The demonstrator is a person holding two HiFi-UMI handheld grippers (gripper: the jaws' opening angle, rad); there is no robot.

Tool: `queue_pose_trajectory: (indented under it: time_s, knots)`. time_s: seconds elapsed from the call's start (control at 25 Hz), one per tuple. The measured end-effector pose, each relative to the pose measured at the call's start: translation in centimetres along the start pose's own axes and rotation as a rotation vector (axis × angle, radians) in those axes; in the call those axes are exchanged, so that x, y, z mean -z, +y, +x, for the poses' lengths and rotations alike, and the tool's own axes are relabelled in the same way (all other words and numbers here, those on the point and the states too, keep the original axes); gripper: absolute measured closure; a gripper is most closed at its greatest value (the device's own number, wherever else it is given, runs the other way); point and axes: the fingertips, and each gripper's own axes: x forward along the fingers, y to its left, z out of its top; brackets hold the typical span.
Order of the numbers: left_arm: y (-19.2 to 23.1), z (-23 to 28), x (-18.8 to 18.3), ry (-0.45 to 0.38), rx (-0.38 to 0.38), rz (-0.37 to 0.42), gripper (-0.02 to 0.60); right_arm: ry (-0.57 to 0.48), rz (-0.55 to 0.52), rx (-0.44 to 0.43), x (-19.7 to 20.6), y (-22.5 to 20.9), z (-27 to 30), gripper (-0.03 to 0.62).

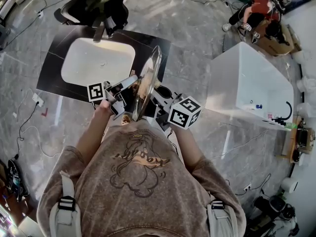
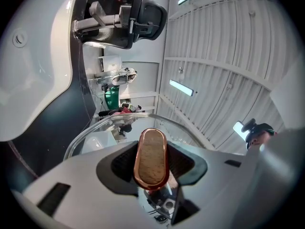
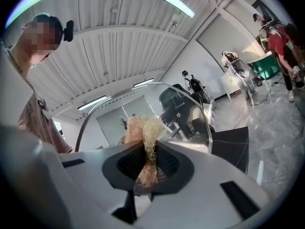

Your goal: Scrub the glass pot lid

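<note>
I hold the glass pot lid (image 1: 149, 78) on edge above the black counter, between both grippers. My left gripper (image 1: 129, 84) is shut on the lid's copper-coloured handle (image 2: 151, 157), which fills the space between the jaws in the left gripper view; the lid's rim (image 2: 109, 122) arcs just beyond it. My right gripper (image 1: 157, 98) is shut on a tan fibrous scrubber (image 3: 142, 133). The scrubber's frayed end lies against the lid's glass (image 3: 193, 111) from the other side. Where pad meets glass is hidden in the head view.
A white sink basin (image 1: 98, 60) is set in the black counter (image 1: 53, 70), with a faucet (image 1: 100, 32) at its far side. A large white tub (image 1: 252, 80) stands to the right. A person in red (image 1: 257, 8) crouches far back right. Cables trail on the marble floor.
</note>
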Motion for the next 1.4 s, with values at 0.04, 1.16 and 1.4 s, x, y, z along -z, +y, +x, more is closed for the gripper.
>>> queue_pose_trajectory:
  time_s: [0.04,1.16,1.4]
  knots:
    - [-0.1,-0.1,-0.1,-0.001,-0.001,0.003,0.399,-0.002,0.002,0.006,0.1,-0.1,0.0,0.546]
    - [3.0,-5.0,-3.2,0.207,-0.606,0.565,0.4,0.0,0.006,0.445,3.3,-11.7,-11.4,0.546]
    - [5.0,-3.8,-0.7,0.487,-0.778,0.843,0.399,0.0,0.009,0.496,4.0,-12.4,-11.7,0.546]
